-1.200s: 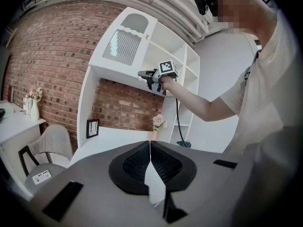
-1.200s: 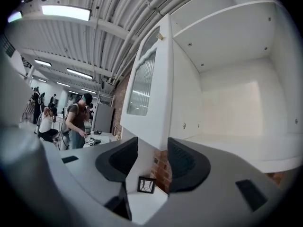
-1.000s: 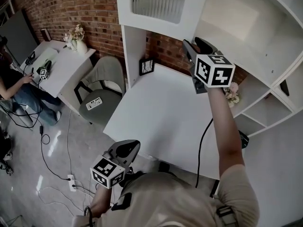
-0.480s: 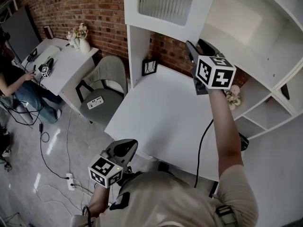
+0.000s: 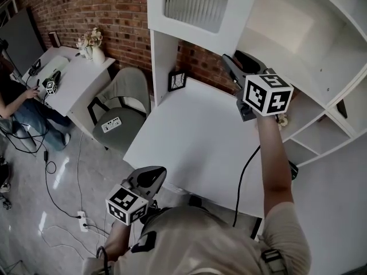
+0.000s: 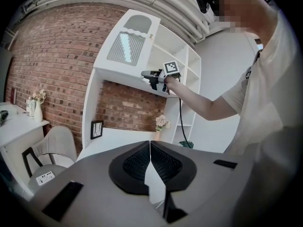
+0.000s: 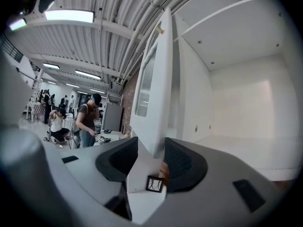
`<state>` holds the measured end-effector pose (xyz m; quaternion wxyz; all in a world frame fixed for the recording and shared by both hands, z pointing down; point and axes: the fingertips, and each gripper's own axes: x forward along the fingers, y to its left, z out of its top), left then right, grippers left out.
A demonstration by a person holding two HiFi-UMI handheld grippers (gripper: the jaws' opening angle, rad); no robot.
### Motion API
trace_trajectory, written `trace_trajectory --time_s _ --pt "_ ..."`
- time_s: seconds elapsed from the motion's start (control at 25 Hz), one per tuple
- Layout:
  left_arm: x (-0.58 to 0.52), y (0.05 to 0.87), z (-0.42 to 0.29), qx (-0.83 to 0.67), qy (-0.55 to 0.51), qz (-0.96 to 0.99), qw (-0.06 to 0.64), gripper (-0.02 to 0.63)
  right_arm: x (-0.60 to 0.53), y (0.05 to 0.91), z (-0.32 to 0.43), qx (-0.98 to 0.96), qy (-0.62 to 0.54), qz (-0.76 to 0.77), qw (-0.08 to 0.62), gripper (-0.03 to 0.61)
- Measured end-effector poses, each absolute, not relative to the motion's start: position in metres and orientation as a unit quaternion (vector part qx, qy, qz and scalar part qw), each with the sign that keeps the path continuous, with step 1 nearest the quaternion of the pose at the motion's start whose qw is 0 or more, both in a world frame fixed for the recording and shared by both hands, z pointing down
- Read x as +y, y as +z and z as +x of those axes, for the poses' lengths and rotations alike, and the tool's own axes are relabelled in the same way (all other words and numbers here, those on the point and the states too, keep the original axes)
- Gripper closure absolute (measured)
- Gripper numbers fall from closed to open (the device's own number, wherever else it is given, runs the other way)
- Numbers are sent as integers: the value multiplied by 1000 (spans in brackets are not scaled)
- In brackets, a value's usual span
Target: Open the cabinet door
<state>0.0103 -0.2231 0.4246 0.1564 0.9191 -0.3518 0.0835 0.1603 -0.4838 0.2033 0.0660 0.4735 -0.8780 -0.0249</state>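
Your right tongs (image 7: 151,151) grasp the cabinet door (image 7: 154,79) by its edge, above the white desk (image 5: 195,142). A brick wall (image 5: 86,4) lies beyond them and a picture frame (image 5: 177,80) below. Your left tongs (image 6: 150,148) are clenched, empty.

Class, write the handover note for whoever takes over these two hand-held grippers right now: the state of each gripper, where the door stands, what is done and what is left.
Right hand-held gripper: shut on the lower edge of the cabinet door, arm raised.
Left hand-held gripper: shut, empty, held low by the waist.
Door: swung out from the upper cabinet, whose inside is in view.
Done: door gripped and open.
Left: probably swing it wider if needed, then release.
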Motion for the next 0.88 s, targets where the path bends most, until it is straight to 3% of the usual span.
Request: trace_trajectory --time_s 0.48,0.88 --pt "-223 421 21 -330 81 928 153 597 -444 201 138 -911 -44 398 97 419" --pt "-214 422 18 -337 85 925 154 597 -430 195 131 -944 31 329 11 402"
